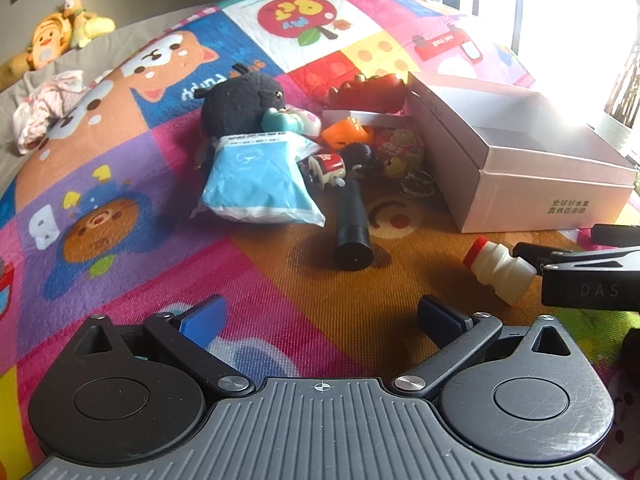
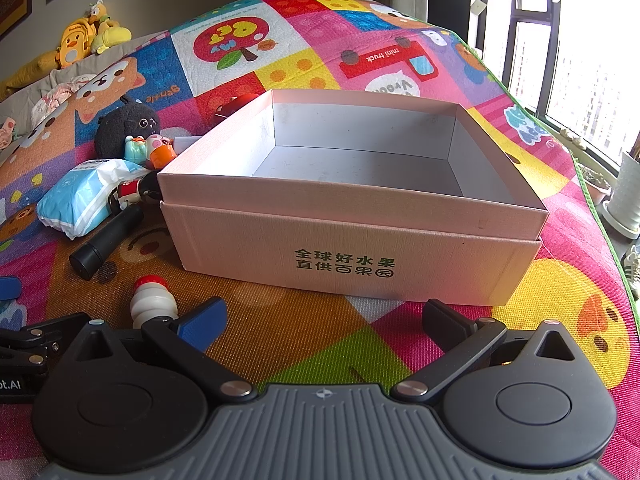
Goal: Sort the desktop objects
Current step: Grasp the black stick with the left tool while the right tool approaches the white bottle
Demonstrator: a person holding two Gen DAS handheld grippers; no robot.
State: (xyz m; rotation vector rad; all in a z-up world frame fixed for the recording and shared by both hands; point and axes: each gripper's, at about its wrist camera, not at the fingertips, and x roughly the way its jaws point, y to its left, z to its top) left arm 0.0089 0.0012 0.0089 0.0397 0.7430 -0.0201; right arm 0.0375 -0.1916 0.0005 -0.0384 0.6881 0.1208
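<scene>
An open pink cardboard box [image 2: 352, 256] stands on the colourful mat; it also shows in the left wrist view [image 1: 520, 184]. Left of it lies a pile: a black plush toy [image 1: 240, 104], a blue tissue pack [image 1: 256, 184], a black cylinder [image 1: 352, 232], small figurines [image 1: 344, 132] and key rings [image 1: 416, 184]. A small white bottle with a red cap [image 1: 500, 272] lies on the mat, also in the right wrist view [image 2: 152, 300]. My left gripper [image 1: 320, 316] is open and empty, short of the cylinder. My right gripper [image 2: 324, 320] is open and empty in front of the box, its left finger beside the bottle.
Yellow plush toys [image 1: 60, 36] and crumpled cloth [image 1: 44, 112] lie at the far left on a grey surface. A window [image 2: 580, 60] with small pots [image 2: 628, 196] is at the right. The mat [image 2: 312, 360] shows bare between my right gripper and the box.
</scene>
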